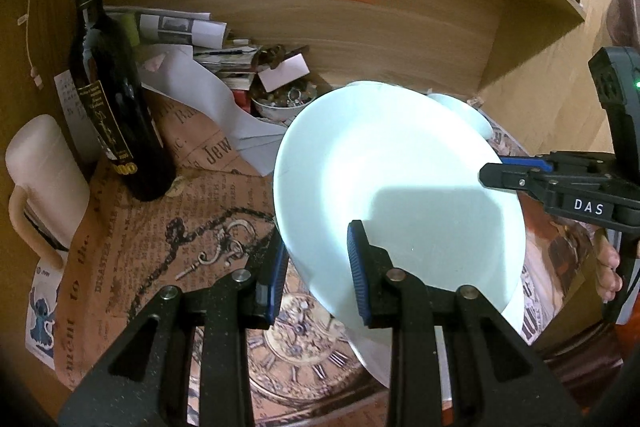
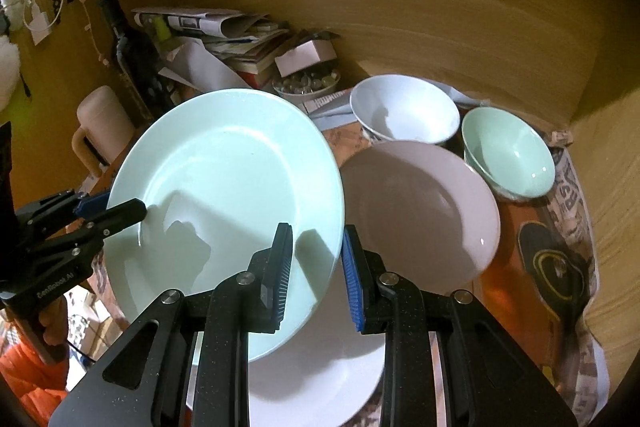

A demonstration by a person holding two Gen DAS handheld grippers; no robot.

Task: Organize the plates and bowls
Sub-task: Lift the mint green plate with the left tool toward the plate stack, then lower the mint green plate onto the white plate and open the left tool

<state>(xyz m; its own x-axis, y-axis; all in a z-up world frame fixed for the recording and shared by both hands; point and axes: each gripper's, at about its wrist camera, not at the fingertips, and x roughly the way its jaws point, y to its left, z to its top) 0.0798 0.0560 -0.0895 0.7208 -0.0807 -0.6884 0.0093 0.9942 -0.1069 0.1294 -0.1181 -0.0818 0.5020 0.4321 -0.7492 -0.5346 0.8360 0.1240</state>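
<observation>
A pale green plate [image 1: 400,167] [image 2: 224,155] hangs tilted above the table, held by both grippers at opposite rims. My left gripper [image 1: 318,275] is shut on its near-left rim and also shows in the right wrist view [image 2: 132,211]. My right gripper [image 2: 316,275] is shut on the opposite rim, and its tips show in the left wrist view [image 1: 496,173]. Under the lifted plate lies a white plate [image 2: 320,367]. A pink plate [image 2: 420,211], a white bowl [image 2: 404,111] and a green bowl [image 2: 508,155] sit to the right.
A dark wine bottle [image 1: 116,115] and a cream mug [image 1: 44,179] stand at the left. Papers, books and a small bowl of trinkets [image 2: 306,85] pile up at the back. Wooden walls [image 2: 480,7] close the nook behind and on both sides. A printed paper mat [image 1: 160,235] covers the table.
</observation>
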